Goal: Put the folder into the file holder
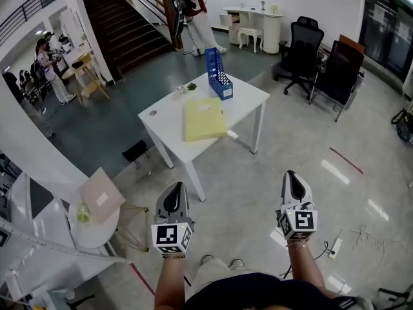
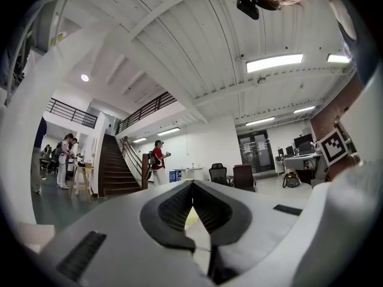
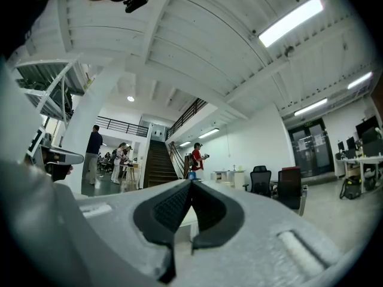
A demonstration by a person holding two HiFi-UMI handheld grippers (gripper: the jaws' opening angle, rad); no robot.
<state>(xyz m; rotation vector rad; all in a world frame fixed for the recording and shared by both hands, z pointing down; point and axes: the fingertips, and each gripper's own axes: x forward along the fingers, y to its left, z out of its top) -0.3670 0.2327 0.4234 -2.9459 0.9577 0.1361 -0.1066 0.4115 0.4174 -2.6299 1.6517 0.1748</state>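
Left tongs [image 1: 176, 187]: held out in the person's left hand over the pale tiled floor [image 1: 258, 192], with the marker cube towards the camera. The left gripper view shows the black ridged pads meeting at the tips, closed with nothing between them.
Right tongs [image 1: 292, 174]: held level beside the left pair and apart from it. The right gripper view shows the pads pressed together at the tips, gripping nothing.
Folder: the yellow flat folder [image 1: 204, 119] lies closed on the white rectangular table [image 1: 248, 99], on the half nearer the person. One corner reaches the table's near edge.
File holder: the blue plastic file holder [image 1: 218, 76] stands upright at the table's far edge. It is just beyond the folder and not touching it, and its open side faces up.
Tongs and table: both pairs are well apart from the table and point towards it.
Also on the table: a small green object [image 1: 191, 86] sits left of the file holder, too small to identify.
Around the room: two black office chairs [image 1: 302, 47] stand to the right of the table. A dark staircase [image 1: 122, 24] rises behind it, and a person in a red top [image 1: 193, 5] stands near its foot. A small round white side table [image 1: 97, 228] at lower left carries a tan flat pad [image 1: 101, 196].
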